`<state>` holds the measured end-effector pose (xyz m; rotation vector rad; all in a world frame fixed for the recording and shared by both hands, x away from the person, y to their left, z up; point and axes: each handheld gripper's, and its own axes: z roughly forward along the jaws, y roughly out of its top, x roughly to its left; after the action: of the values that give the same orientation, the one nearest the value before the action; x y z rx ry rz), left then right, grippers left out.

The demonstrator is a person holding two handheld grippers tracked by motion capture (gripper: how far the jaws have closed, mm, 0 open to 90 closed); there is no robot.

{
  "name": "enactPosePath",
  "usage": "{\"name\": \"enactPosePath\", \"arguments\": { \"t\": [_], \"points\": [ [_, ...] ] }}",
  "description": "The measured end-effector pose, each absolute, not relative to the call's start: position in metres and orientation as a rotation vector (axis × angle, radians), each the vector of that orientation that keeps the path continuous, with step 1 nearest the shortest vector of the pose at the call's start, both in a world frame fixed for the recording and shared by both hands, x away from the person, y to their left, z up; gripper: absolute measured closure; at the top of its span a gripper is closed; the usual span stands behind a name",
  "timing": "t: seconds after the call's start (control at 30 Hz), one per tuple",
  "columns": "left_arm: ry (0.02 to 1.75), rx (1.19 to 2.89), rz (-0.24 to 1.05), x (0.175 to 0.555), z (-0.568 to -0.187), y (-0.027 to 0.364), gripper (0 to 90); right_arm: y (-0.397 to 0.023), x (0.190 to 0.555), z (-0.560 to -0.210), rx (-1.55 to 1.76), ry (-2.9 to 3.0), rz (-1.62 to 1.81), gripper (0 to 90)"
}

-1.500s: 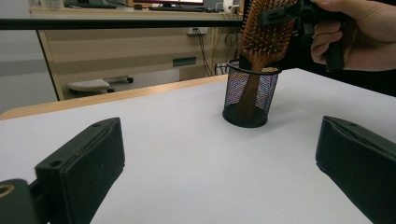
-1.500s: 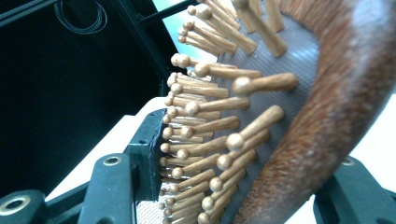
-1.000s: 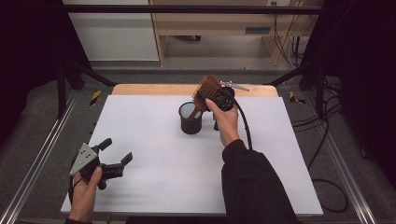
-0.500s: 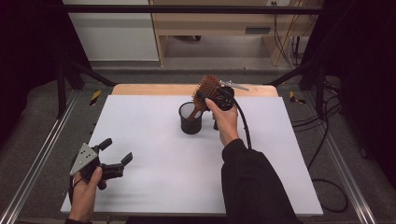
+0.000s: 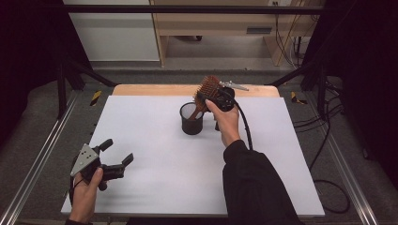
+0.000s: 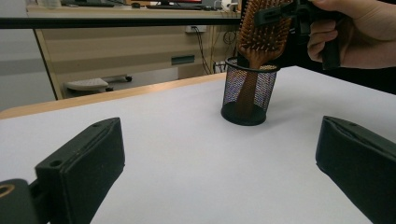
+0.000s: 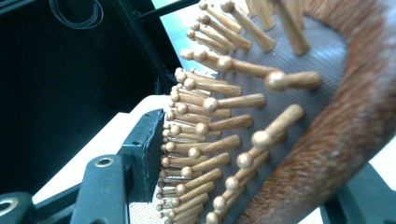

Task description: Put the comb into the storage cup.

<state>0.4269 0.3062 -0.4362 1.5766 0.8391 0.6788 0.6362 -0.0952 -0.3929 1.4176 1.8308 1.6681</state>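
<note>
The brush (image 5: 210, 89) is stood handle-down in the mesh cup (image 5: 191, 119) at frame centre, its head between the right gripper (image 5: 213, 96)'s jaws, which have just been opening. The left gripper (image 5: 115, 154), lower left, is held wide and empty.

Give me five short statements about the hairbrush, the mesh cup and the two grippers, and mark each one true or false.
1. The hairbrush stands handle-down in the black mesh cup. True.
2. The cup lies tipped on its side. False: it stands upright on the white table.
3. The left gripper holds the cup. False: its jaws are open and empty, far from the cup.
4. The right gripper is at the brush's head. True.
5. The brush's bristles are black plastic. False: they are wooden pins with rounded tips.
</note>
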Motion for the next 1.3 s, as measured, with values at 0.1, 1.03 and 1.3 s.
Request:
{"name": "enactPosePath", "arguments": {
  "t": [0.1,1.03,1.3],
  "points": [
    [0.840,1.576,0.679,0.4270,-0.4362,0.3064,1.4,-0.0943,0.6360,-0.3929,1.411,1.832,1.659,38.8],
    [0.841,1.575,0.680,0.4269,-0.4361,0.3066,1.4,-0.0912,0.6352,-0.3894,1.349,1.862,1.556,25.2],
    [0.842,1.576,0.679,0.4270,-0.4362,0.3066,1.3,-0.0902,0.6347,-0.3896,1.334,1.872,1.539,22.4]
  ]
}}
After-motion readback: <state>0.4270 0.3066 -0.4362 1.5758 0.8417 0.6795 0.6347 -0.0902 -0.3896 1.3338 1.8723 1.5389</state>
